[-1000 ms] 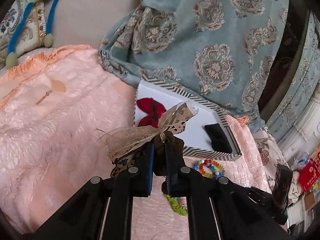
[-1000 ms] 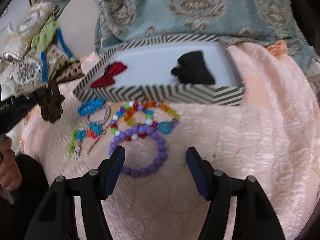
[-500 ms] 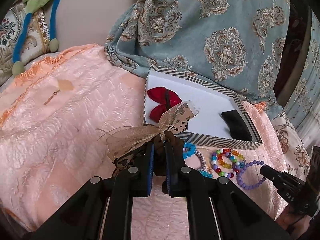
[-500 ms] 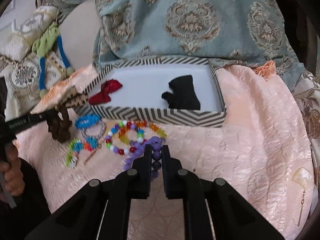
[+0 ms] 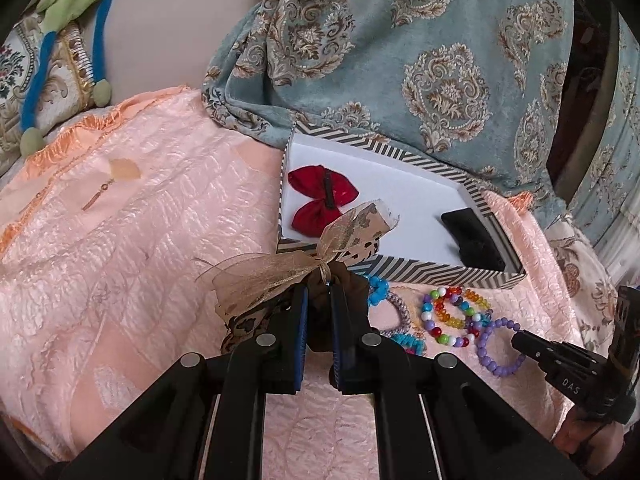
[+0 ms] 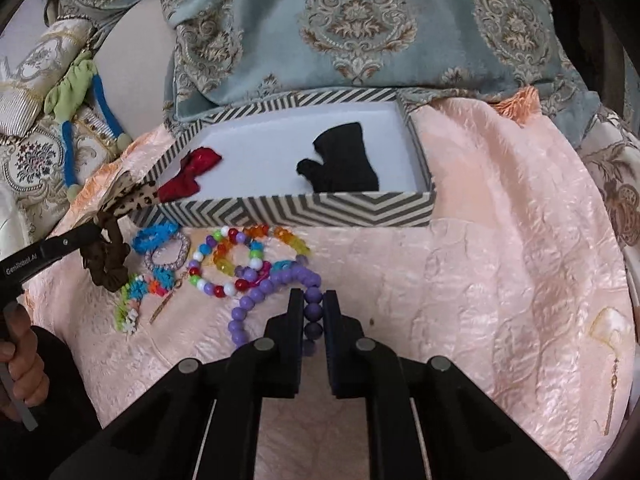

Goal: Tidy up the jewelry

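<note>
Left wrist view: the left gripper (image 5: 318, 300) is clamped tight on a brown scrunchie (image 5: 344, 284) with a gauzy leopard-print bow (image 5: 280, 272), hanging just near of the striped box (image 5: 400, 270). A red bow (image 5: 322, 200) sits far-left inside the box.

Right wrist view: the right gripper (image 6: 312, 308) is pinched on the purple bead bracelet (image 6: 272, 284), which lies on the pink bedspread (image 6: 480, 280) near the box's front wall, right of the other colourful bracelets (image 6: 224, 260).
</note>
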### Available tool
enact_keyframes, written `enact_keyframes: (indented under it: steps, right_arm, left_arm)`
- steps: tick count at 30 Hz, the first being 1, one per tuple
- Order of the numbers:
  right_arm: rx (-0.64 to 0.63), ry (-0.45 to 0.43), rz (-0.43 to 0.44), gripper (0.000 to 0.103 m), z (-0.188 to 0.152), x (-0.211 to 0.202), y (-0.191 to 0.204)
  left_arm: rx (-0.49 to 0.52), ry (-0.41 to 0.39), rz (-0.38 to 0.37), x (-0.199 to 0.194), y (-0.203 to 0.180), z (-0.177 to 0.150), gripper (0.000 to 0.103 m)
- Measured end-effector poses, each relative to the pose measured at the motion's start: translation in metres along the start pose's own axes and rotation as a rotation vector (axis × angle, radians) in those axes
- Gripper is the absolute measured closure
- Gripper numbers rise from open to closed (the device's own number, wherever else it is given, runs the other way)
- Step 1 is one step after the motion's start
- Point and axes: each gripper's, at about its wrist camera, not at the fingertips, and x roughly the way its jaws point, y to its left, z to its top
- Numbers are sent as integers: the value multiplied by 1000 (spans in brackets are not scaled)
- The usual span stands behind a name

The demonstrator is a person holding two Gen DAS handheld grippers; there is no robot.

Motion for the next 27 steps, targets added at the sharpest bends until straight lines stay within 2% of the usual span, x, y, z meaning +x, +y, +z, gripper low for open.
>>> enact_keyframes:
  steps: [3,27]
  right_arm:
    - [-12,27,-14,94,-2,6,3]
    - [-47,-24,-43,94,1,-3,15]
  left_arm:
    - [15,20,42,6,-2,-2,103]
    - [34,20,48,6,-4,-4,103]
